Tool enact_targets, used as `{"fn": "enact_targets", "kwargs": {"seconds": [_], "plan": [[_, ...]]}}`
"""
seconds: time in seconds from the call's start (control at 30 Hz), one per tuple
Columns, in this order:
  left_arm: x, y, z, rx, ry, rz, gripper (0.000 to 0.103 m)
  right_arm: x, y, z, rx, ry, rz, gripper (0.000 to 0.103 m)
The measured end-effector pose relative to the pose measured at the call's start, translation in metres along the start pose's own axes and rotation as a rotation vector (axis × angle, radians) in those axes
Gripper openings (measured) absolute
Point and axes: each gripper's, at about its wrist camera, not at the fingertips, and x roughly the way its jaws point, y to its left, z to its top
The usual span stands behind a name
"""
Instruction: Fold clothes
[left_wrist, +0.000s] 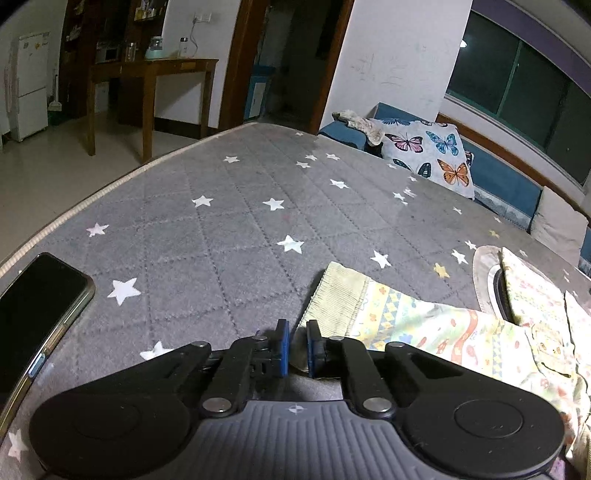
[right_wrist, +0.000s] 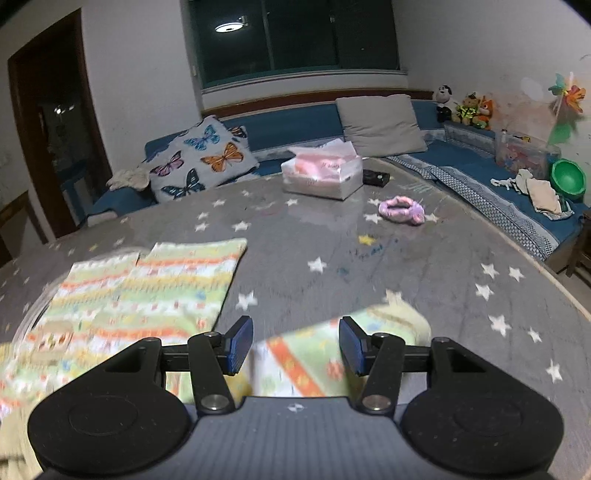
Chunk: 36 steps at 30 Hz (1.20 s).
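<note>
Phone (left_wrist: 40, 314) is lying far left on the grey mat (left_wrist: 229, 221). Beside it the left gripper (left_wrist: 294, 349) is pinching the patterned garment (left_wrist: 424, 321) near its ribbed cuff (left_wrist: 340, 295) — likely anchoring it. The right gripper (right_wrist: 295, 345) is hanging spread over another sleeve (right_wrist: 332, 350) — gripping nothing.

Plenty of bare star mat (left_wrist: 229, 236) ahead, only the phone (left_wrist: 37, 314) far left, tissue box (right_wrist: 322, 173) and pink scrunchie (right_wrist: 402, 209) further back.

We see dim indoor night light; ceiling lamp (right_wrist: 229, 26) reflected in the dark window (right_wrist: 295, 37). Right wrist view motion-blurred on the patterned garment (right_wrist: 147, 295); left sharp. Heavy fisheye bending, black corners.
</note>
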Motion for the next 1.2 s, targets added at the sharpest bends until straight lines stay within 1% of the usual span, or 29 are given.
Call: {"fn": "enact_targets", "kwargs": {"seconds": [0.03,0.07,0.13,0.2,0.33,0.4,0.43,0.53,0.63,0.7,0.83,0.97,1.03,1.07,1.1,1.17,1.2], "plan": [[0.000,-0.001,0.000,0.005,-0.002,0.003,0.010,0.004,0.004,0.003,-0.020,0.003,0.007,0.055],[0.000,-0.002,-0.001,0.011,-0.003,0.006,0.010,0.007,0.008,0.006,-0.040,0.005,0.014,0.059],[0.000,-0.003,-0.001,0.017,-0.005,0.010,0.010,0.018,0.021,0.010,-0.117,0.035,0.021,0.060],[0.000,-0.002,0.000,0.016,-0.004,0.009,0.010,0.027,0.032,0.009,-0.203,0.072,0.002,0.060],[0.000,0.000,0.001,0.009,-0.002,0.000,0.010,0.026,0.046,-0.003,-0.373,0.132,-0.097,0.060],[0.001,0.001,0.001,0.009,-0.003,-0.001,0.011,0.014,0.043,-0.014,-0.426,0.134,-0.164,0.060],[0.001,0.001,0.001,0.007,-0.004,-0.001,0.011,0.006,0.039,-0.020,-0.432,0.137,-0.192,0.060],[0.001,0.001,0.001,0.007,-0.008,-0.001,0.011,-0.015,0.020,-0.036,-0.398,0.152,-0.251,0.067],[0.004,0.000,0.004,0.021,-0.011,0.006,0.012,-0.031,-0.004,-0.049,-0.297,0.162,-0.275,0.067],[0.007,-0.001,0.007,0.028,-0.014,0.016,0.014,-0.041,-0.018,-0.055,-0.229,0.162,-0.285,0.069],[0.017,-0.002,0.014,0.039,-0.022,0.044,0.019,-0.053,-0.038,-0.057,-0.120,0.130,-0.306,0.070],[0.023,-0.004,0.019,0.066,-0.025,0.072,0.033,-0.064,-0.056,-0.057,-0.047,0.099,-0.330,0.070],[0.025,-0.006,0.021,0.078,-0.023,0.087,0.040,-0.069,-0.064,-0.056,-0.032,0.081,-0.351,0.070],[0.025,-0.006,0.021,0.080,-0.022,0.096,0.047,-0.072,-0.067,-0.055,-0.027,0.071,-0.362,0.070],[0.025,-0.006,0.020,0.081,-0.022,0.104,0.052,-0.076,-0.071,-0.054,-0.020,0.058,-0.375,0.070],[0.026,-0.007,0.019,0.091,-0.025,0.107,0.053,-0.083,-0.078,-0.051,-0.001,0.027,-0.404,0.070],[0.026,-0.008,0.019,0.094,-0.026,0.107,0.058,-0.085,-0.081,-0.050,0.009,0.017,-0.409,0.070]]}}
